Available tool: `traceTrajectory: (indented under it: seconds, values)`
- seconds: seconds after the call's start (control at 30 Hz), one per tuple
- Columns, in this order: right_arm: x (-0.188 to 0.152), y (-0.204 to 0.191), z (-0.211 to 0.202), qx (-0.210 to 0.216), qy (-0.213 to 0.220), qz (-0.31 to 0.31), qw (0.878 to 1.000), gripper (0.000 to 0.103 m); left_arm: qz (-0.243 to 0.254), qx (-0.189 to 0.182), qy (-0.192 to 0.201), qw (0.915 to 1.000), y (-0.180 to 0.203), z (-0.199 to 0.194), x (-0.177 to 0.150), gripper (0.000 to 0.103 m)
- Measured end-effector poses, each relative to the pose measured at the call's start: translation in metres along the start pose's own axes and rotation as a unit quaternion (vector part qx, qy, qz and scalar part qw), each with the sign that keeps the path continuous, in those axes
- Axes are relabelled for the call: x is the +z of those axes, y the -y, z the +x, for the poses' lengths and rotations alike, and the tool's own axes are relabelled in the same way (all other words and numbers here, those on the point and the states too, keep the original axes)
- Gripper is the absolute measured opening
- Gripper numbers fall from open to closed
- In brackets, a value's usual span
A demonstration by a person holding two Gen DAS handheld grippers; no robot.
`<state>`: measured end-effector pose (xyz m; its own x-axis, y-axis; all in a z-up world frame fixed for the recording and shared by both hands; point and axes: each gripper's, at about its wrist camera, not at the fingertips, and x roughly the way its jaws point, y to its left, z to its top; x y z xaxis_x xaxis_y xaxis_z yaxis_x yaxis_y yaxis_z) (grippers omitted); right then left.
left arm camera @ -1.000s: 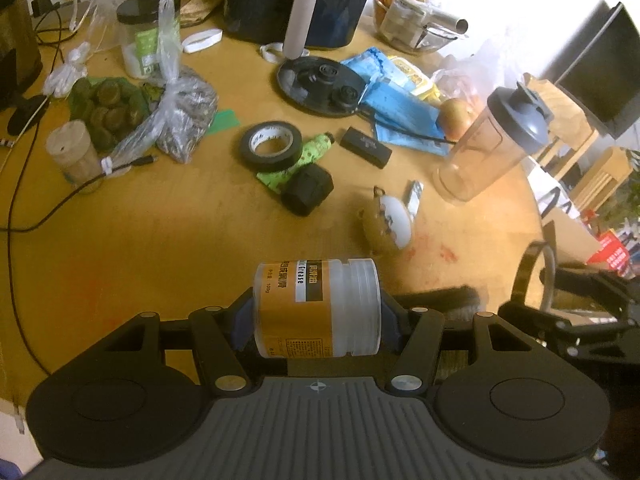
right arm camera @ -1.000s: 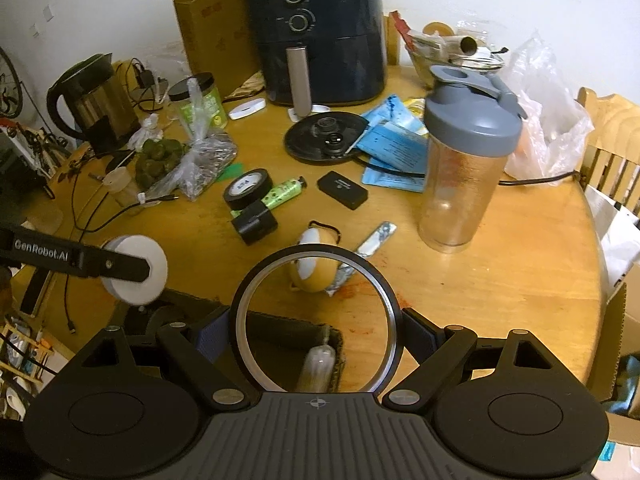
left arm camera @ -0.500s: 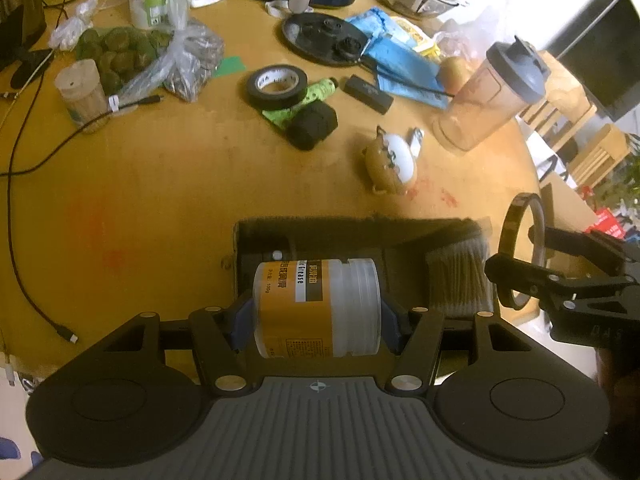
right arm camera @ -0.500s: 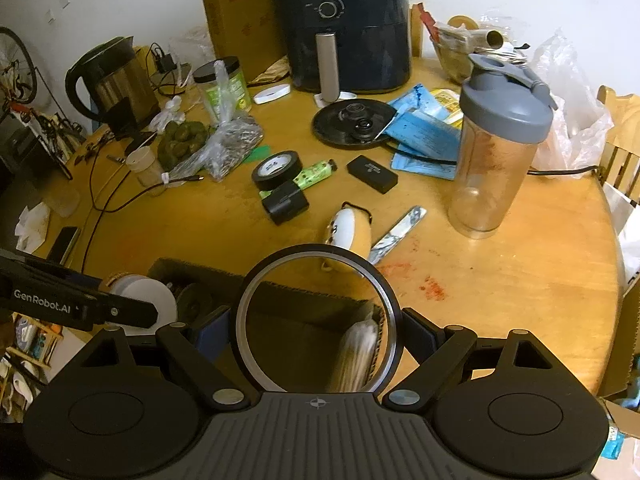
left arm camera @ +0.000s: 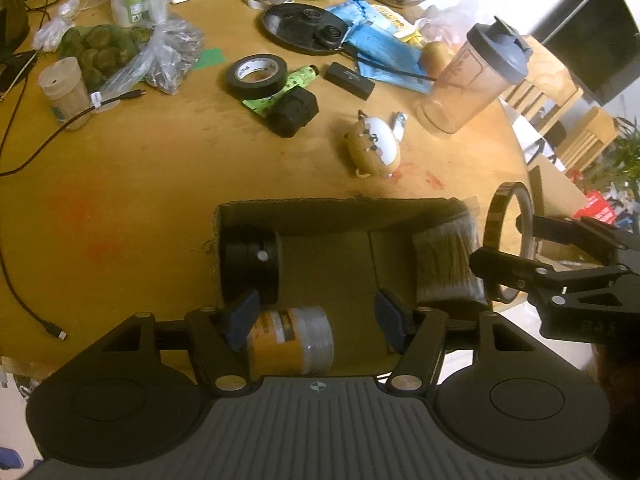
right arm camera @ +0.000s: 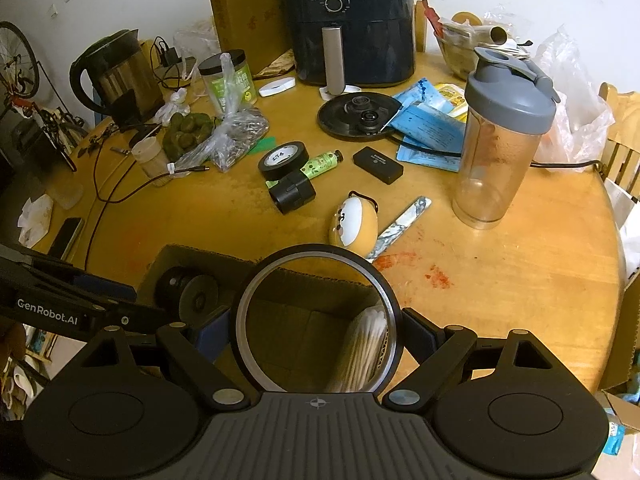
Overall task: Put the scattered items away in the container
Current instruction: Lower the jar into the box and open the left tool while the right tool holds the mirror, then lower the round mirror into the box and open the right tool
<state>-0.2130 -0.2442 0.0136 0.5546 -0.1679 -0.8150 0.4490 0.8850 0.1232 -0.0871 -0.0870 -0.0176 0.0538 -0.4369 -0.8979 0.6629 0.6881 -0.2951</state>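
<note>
An open cardboard box (left arm camera: 288, 210) sits at the table's near edge; it also shows in the right wrist view (right arm camera: 200, 254). My left gripper (left arm camera: 316, 318) is open above the box. The orange-labelled jar (left arm camera: 290, 338) lies loose below its fingers inside the box. A black spool (left arm camera: 250, 266) and a pack of cotton swabs (left arm camera: 444, 262) also lie in the box. My right gripper (right arm camera: 316, 328) is shut on a thin black ring (right arm camera: 384, 292), held over the box's right side; the ring also shows in the left wrist view (left arm camera: 494, 222).
Scattered on the table: black tape roll (right arm camera: 282, 158), green tube (right arm camera: 322, 162), black block (right arm camera: 292, 194), small black case (right arm camera: 378, 164), egg-shaped toy (right arm camera: 354, 222), wrapped stick (right arm camera: 402, 222), shaker bottle (right arm camera: 500, 136). Air fryer (right arm camera: 348, 20) and kettle (right arm camera: 116, 76) stand at the back.
My left gripper has opened and let go of the jar, which dropped into the box. Both grippers have risen a little over the box. The right gripper still holds the ring.
</note>
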Motion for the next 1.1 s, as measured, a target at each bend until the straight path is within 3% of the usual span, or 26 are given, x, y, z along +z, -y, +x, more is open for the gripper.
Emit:
traceTrajectory:
  seconds: [0.7,0.83,1.1]
  values:
    - [0.004,-0.016,0.006,0.022,-0.007,-0.021,1.0,0.089,-0.036,0.034,0.018,0.9986,-0.02,-0.011,-0.001,0.07]
    - [0.006,-0.022,0.011,0.015,-0.015,-0.03,0.999,0.099,-0.043,0.037,0.021,0.9982,-0.023,-0.013,-0.001,0.07]
    - [0.009,-0.02,0.013,0.017,-0.018,-0.026,0.999,0.1,-0.043,0.036,0.023,0.9982,-0.024,-0.012,0.002,0.07]
